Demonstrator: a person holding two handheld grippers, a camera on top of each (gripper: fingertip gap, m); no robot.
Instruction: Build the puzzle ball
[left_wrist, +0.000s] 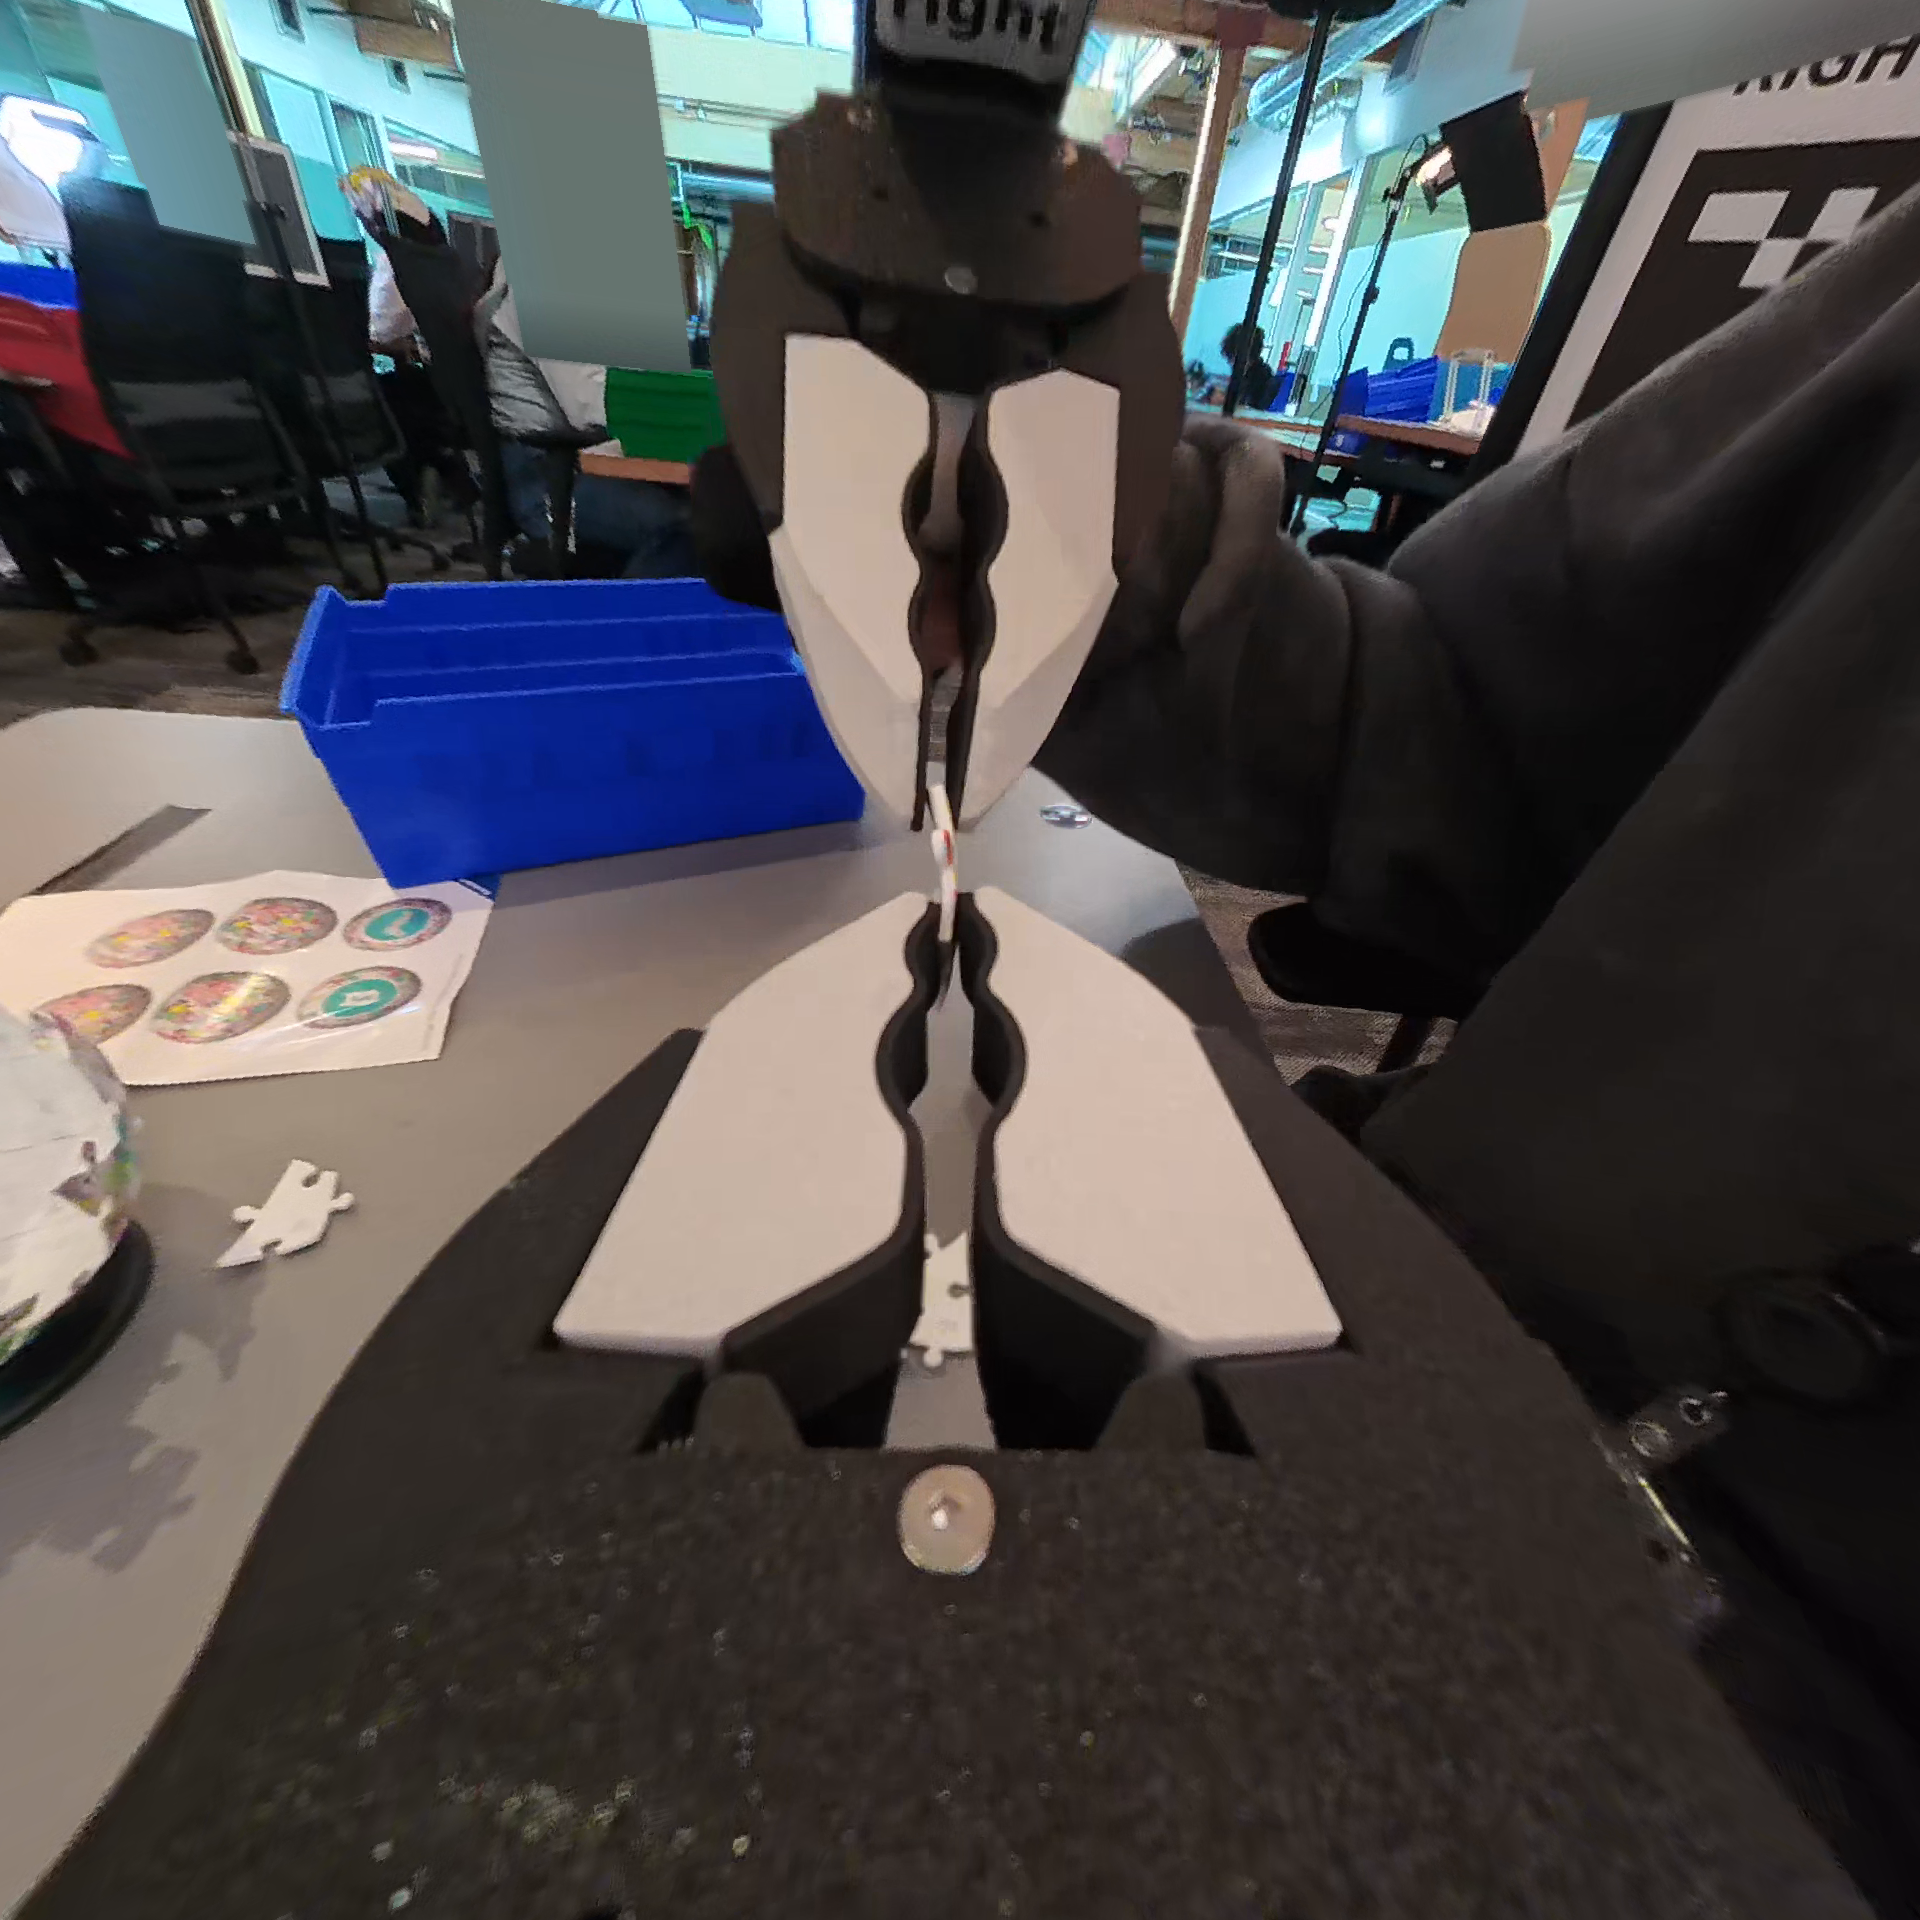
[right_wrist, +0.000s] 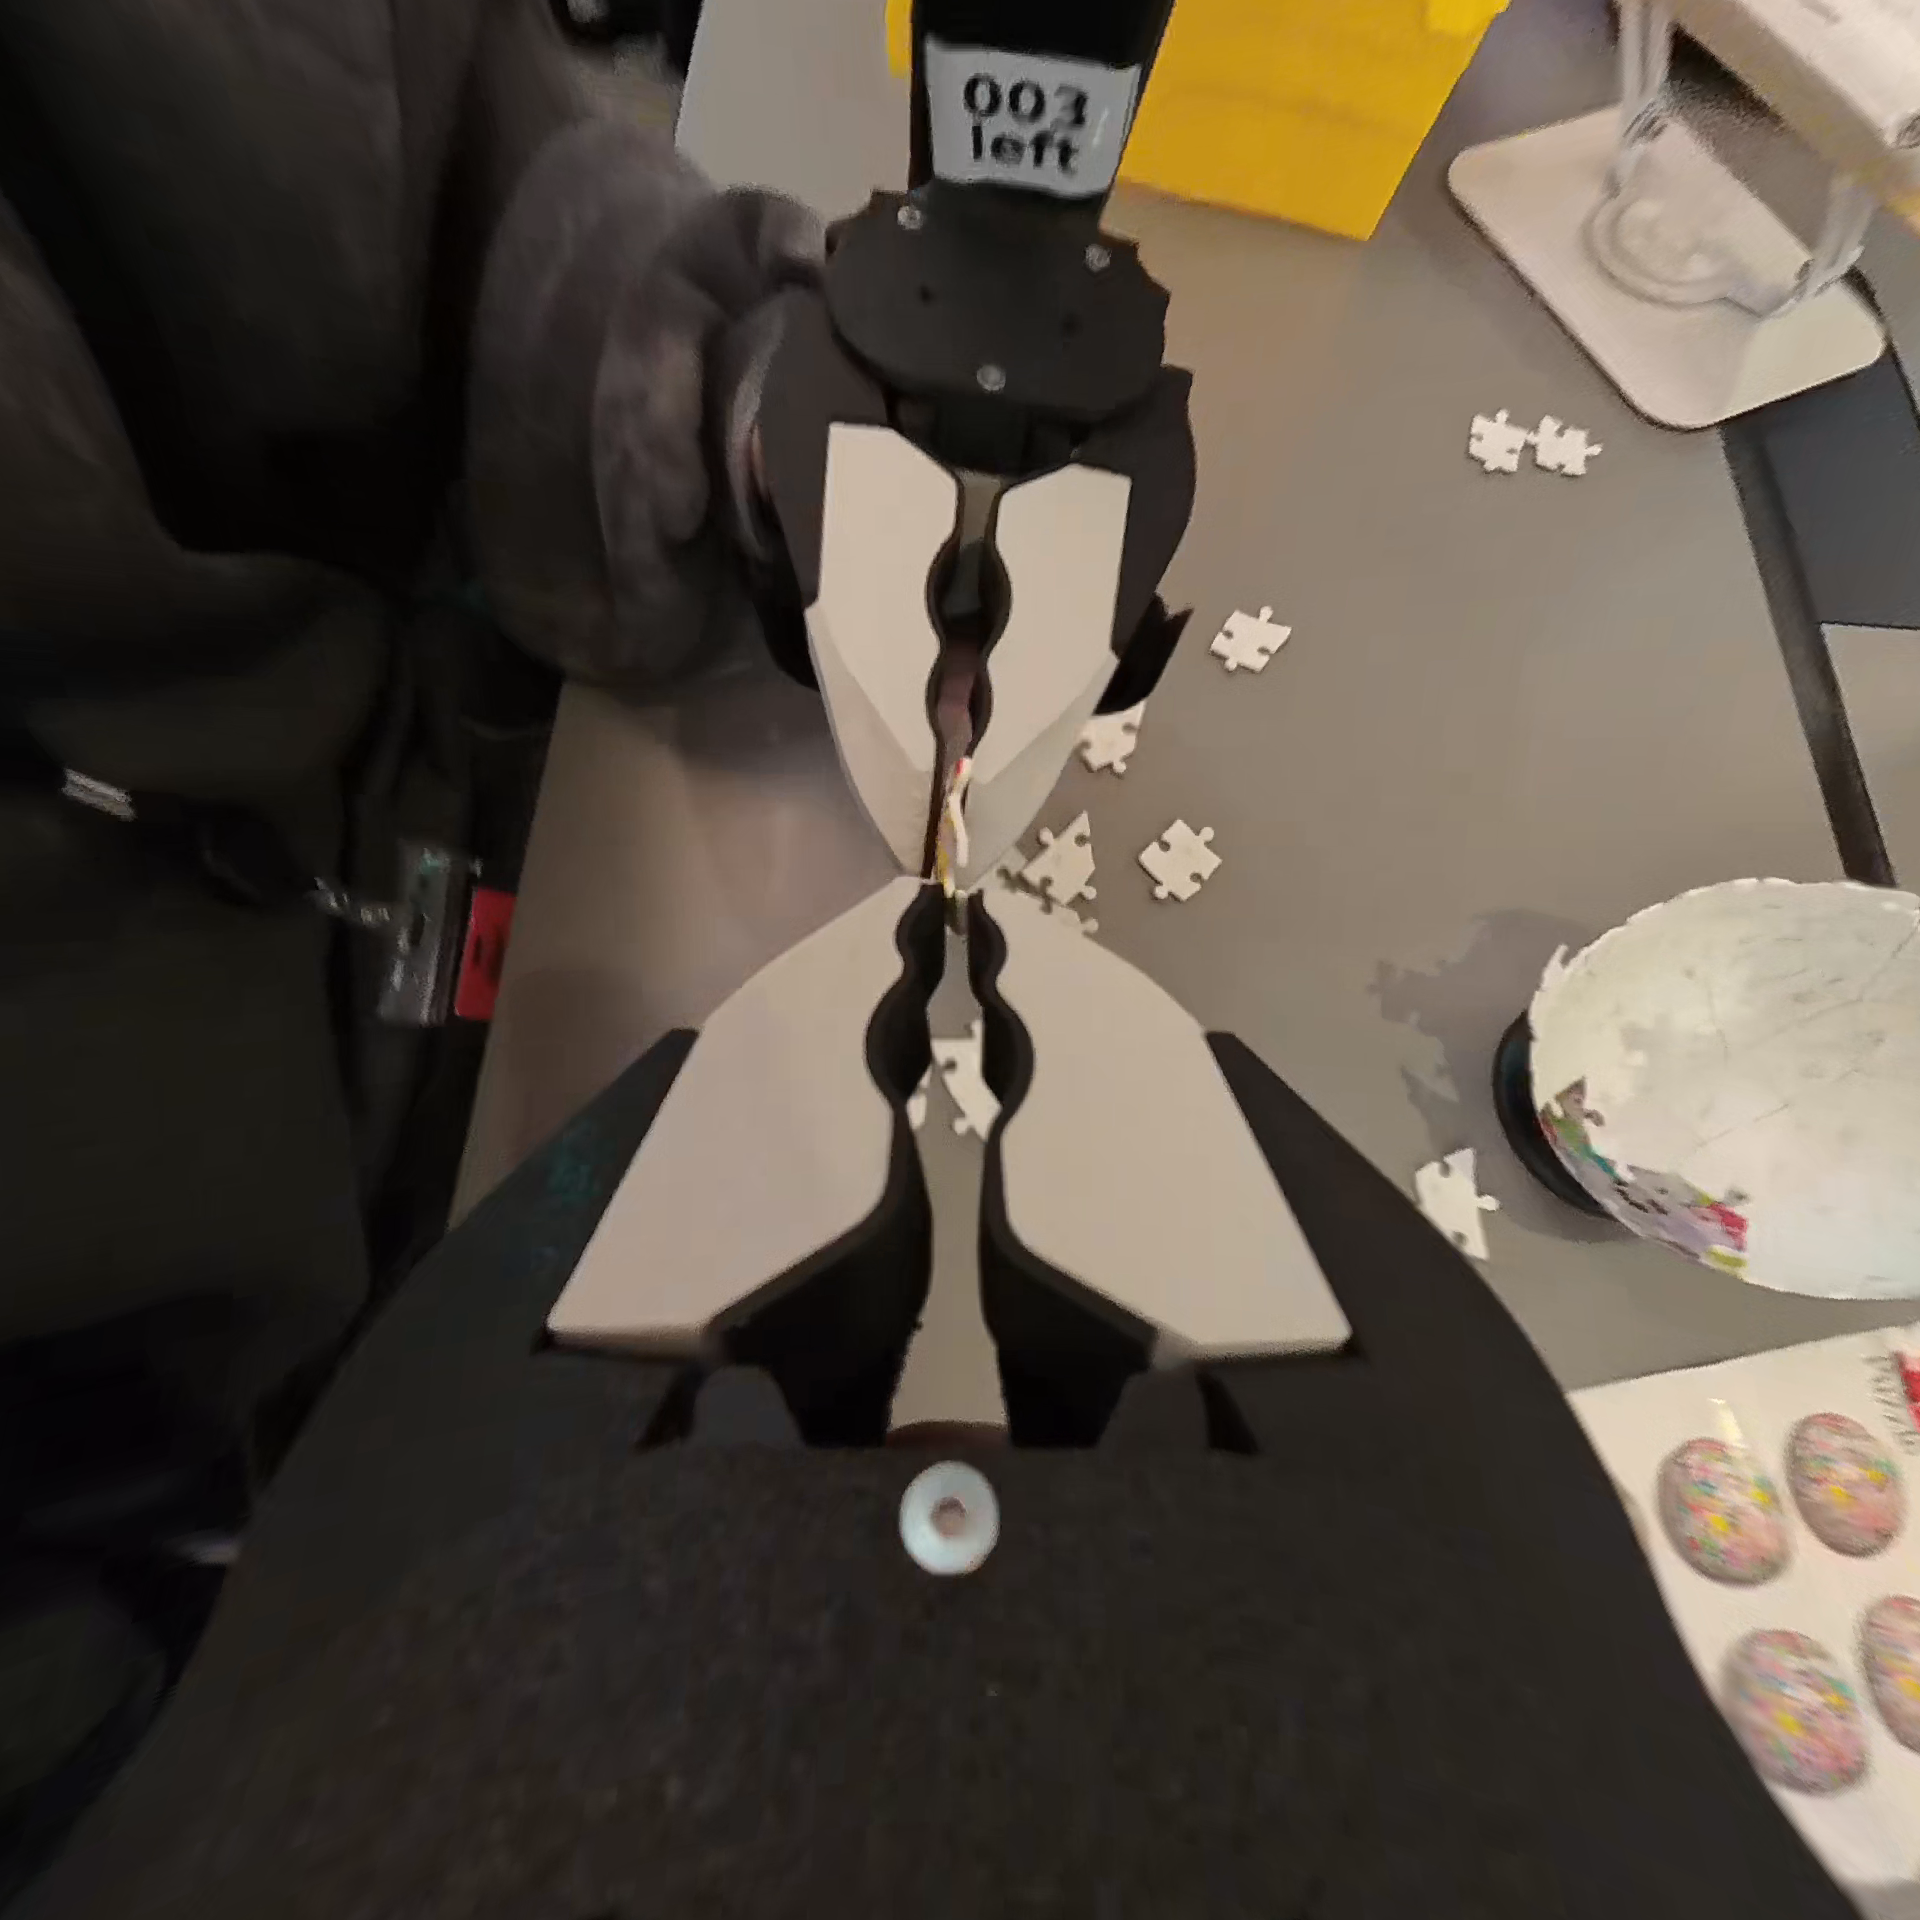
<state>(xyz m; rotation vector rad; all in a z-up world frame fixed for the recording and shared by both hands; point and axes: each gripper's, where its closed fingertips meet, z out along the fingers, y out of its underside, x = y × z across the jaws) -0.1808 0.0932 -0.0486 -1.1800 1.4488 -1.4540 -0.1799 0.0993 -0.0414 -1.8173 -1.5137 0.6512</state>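
My two grippers meet tip to tip above the grey table. In the left wrist view my left gripper (left_wrist: 943, 920) is shut on the near end of a thin white puzzle piece (left_wrist: 943, 860), seen edge-on. The right gripper (left_wrist: 940, 816) pinches its far end. In the right wrist view my right gripper (right_wrist: 948, 909) is shut at the piece (right_wrist: 956, 821), which runs up into the left gripper (right_wrist: 951, 868). I cannot tell whether it is one piece or two joined. The half-built puzzle ball (right_wrist: 1745, 1091), an open white shell, sits on a black ring stand (right_wrist: 1517, 1081); it also shows in the left wrist view (left_wrist: 52, 1174).
Several loose pieces (right_wrist: 1179, 857) lie on the table, one by the ball (left_wrist: 286, 1210). A picture sheet of balls (left_wrist: 239, 966) lies flat. A blue bin (left_wrist: 561, 717) stands behind, with a yellow box (right_wrist: 1278, 104) and a white stand (right_wrist: 1662, 291) at the far side. My left and right fingertips are right by each other. The ball (left_wrist: 286, 1210) is about equally far from each gripper, around 25 cm. Look for it in the right wrist view (right_wrist: 1457, 1202) too.
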